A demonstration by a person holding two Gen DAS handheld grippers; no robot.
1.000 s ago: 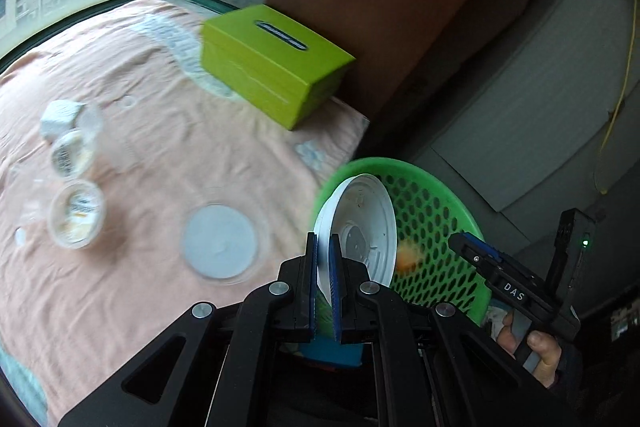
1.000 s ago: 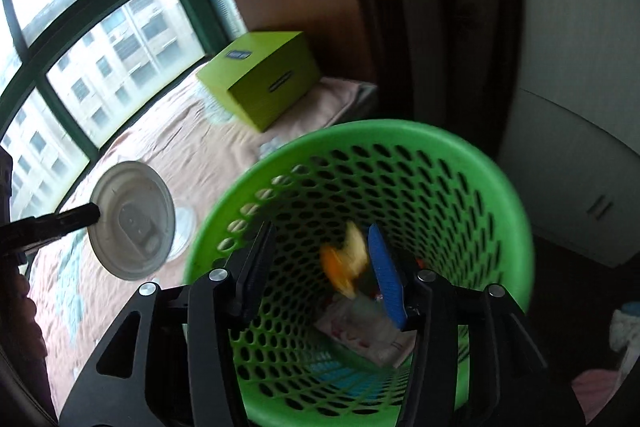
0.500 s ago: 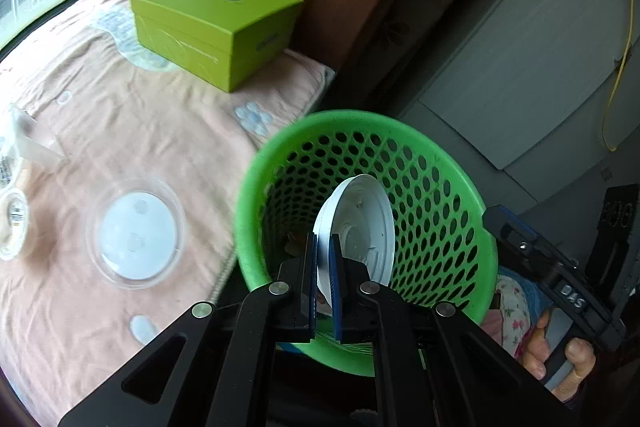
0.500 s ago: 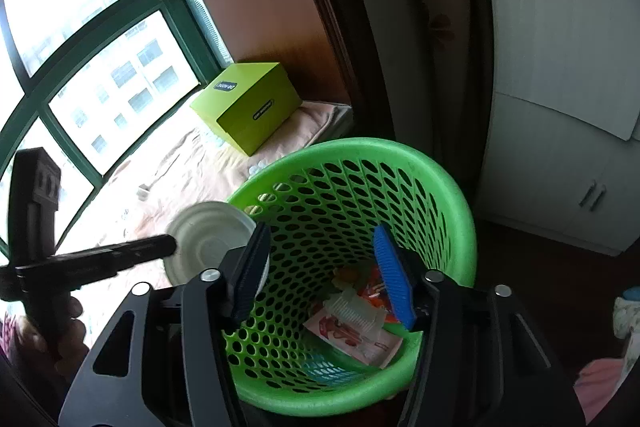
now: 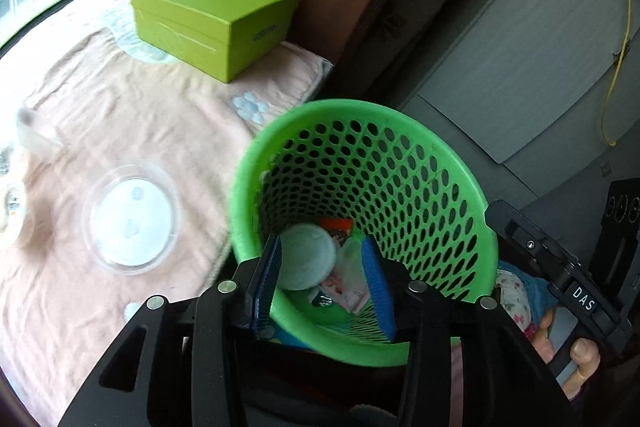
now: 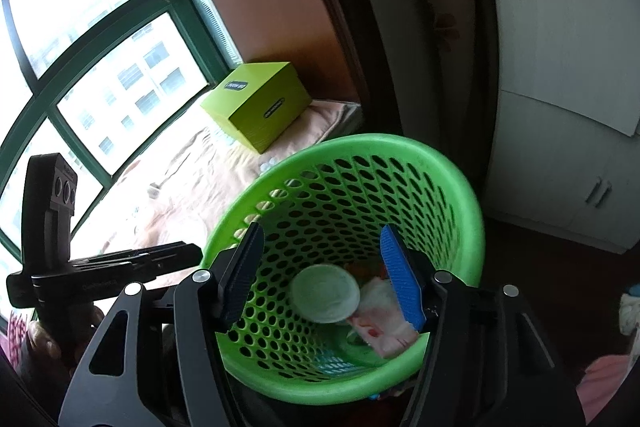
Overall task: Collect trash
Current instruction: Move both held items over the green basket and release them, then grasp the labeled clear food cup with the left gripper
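Observation:
A green perforated trash basket point(image 5: 448, 167) stands beside the bed; it also shows in the right wrist view point(image 6: 460, 187). A white round lid point(image 5: 306, 261) lies inside it among wrappers point(image 5: 348, 287), seen also in the right wrist view point(image 6: 324, 293). My left gripper point(image 5: 322, 269) is open and empty over the basket's near rim. My right gripper point(image 6: 322, 263) is open and empty above the basket. A clear round lid point(image 5: 130, 219) lies on the pink blanket.
A lime green box point(image 5: 212, 17) sits at the far end of the pink blanket point(image 5: 120, 107) by the window. Small containers point(image 5: 12, 211) lie at the blanket's left edge. Grey cabinets point(image 6: 560, 107) stand to the right.
My left gripper has opened and let go of the white lid, which now lies inside the basket. The right gripper stays open above the basket.

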